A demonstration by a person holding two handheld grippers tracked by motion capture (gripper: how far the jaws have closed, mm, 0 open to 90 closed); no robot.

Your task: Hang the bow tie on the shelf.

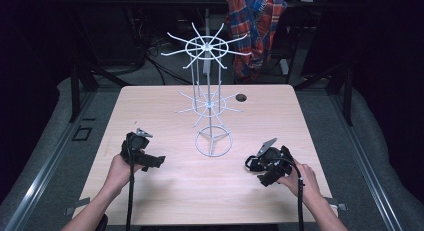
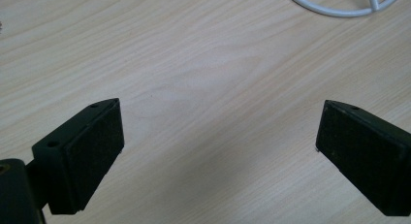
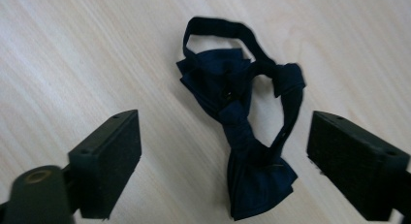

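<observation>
- Nearest the person, the right gripper [image 3: 223, 166] is seen poised over a dark navy fabric bow tie [image 3: 242, 136] with a looped neck strap; its jaws are spread wide to either side of the tie, and nothing is gripped.
- The bow tie is found lying flat on the pale wood-grain table [image 1: 165, 191], right of centre near the front edge, just beneath that gripper [image 1: 257, 163].
- On the other side, the left gripper [image 2: 218, 146] is held with its jaws wide apart over bare tabletop; nothing is held between them.
- In the high view the left gripper [image 1: 150, 158] is placed left of centre, well apart from the tie.
- Farther back, a white wire two-tier display stand [image 1: 210, 106] with radiating hooks is set upright mid-table; no item is seen hanging on it.
- Judged from this, the work is at an early stage: the tie is not yet picked up, and hanging it is presumably still to be done.
- In the high view the tie is largely masked by the right gripper, and the room beyond the table is too dark to be made out.
</observation>
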